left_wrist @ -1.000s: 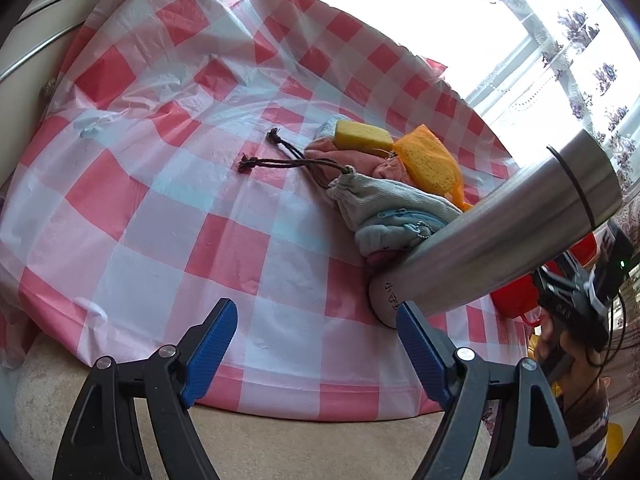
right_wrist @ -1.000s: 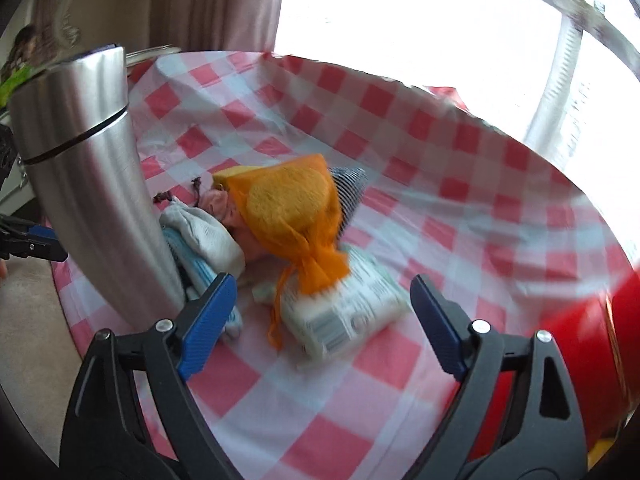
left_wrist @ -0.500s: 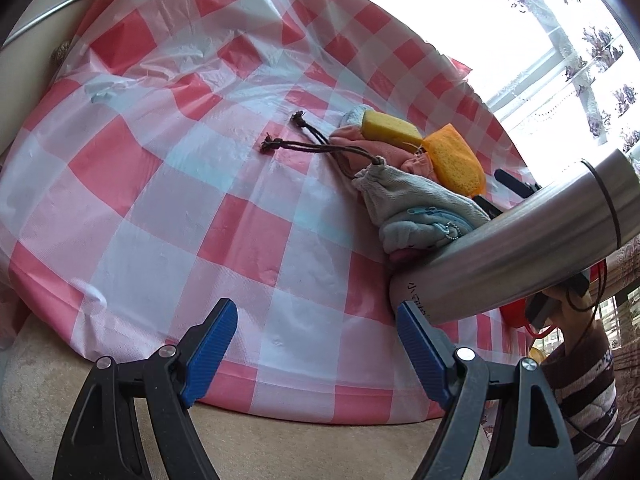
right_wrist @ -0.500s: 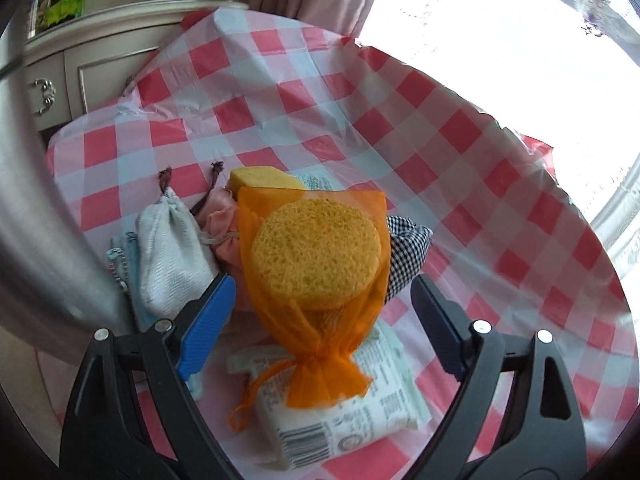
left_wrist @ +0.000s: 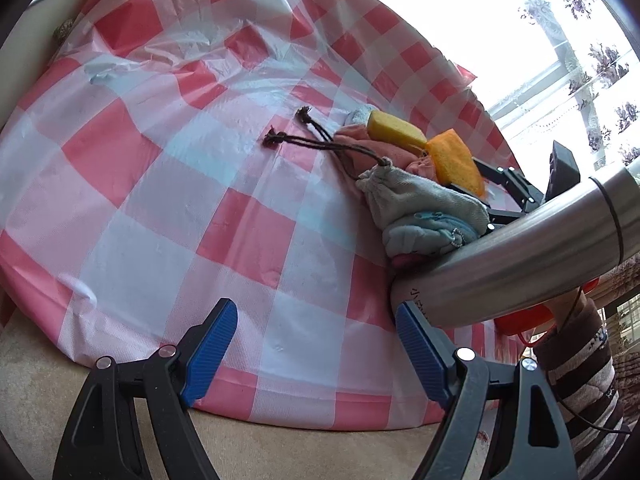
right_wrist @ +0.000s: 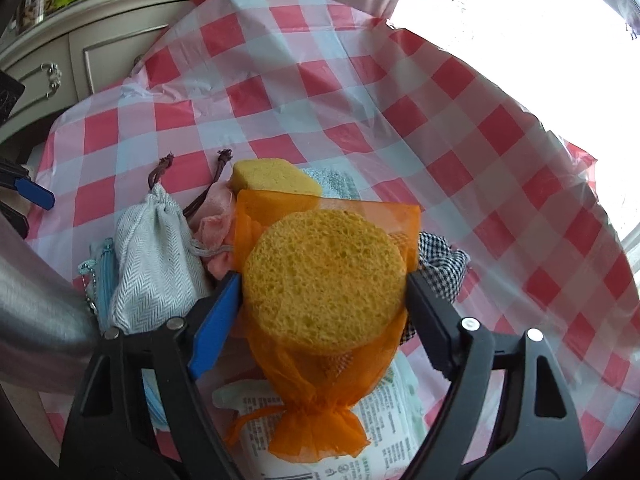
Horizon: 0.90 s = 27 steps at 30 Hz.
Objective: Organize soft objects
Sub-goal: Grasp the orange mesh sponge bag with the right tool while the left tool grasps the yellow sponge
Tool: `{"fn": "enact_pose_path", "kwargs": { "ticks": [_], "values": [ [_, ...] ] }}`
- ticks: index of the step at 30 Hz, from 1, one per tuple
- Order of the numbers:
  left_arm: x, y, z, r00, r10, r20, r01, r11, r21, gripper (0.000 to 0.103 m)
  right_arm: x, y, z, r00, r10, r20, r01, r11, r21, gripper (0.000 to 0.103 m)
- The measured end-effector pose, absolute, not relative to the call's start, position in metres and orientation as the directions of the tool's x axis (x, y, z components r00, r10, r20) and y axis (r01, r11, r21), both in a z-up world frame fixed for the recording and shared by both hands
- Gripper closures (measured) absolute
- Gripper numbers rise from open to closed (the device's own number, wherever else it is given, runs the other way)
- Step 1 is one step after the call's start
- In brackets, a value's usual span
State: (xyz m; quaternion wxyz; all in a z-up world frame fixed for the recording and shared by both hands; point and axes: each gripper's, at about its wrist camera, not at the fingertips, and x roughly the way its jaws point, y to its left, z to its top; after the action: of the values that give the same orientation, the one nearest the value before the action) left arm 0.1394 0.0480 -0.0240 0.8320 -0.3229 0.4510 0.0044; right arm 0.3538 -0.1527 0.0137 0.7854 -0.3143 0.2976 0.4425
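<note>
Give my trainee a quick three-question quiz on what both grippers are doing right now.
1. True or false: the left gripper is open with nothing between its jaws.
2. What sits inside the right gripper? A) grey pouch B) round sponge in orange mesh C) yellow sponge block
3. What lies under the mesh's tied end?
Key: 1 true. 2 B; the jaws have just been closing on it. 3 a printed wipes packet.
</note>
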Motion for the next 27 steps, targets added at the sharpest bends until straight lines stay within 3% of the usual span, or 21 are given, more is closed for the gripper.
{"fn": "enact_pose_path", "kwargs": {
  "ticks": [10,18,27],
  "values": [
    [0.185,0.064,0.003,0.669,-0.196,-0.717,-0.251,0.848,-0.466,0.021,0.350,-0.189,0.028,0.536,0.471,-0.701,-0.782,0.589,-0.202,0.020],
    [0.264,0.058,0.020,0.679,-0.265,-0.684,-0.143,0.867,-0.478,0.021,0.324,-0.238,0.041,0.642,0.377,-0.668,-0.610,0.779,-0.147,0.020],
    [0.342,0.035,0.009,0.583,-0.338,-0.739,-0.084,0.879,-0.469,0.020,0.259,-0.279,0.047,0.687,0.296,-0.663,-0.465,0.881,-0.088,0.020]
  ]
}}
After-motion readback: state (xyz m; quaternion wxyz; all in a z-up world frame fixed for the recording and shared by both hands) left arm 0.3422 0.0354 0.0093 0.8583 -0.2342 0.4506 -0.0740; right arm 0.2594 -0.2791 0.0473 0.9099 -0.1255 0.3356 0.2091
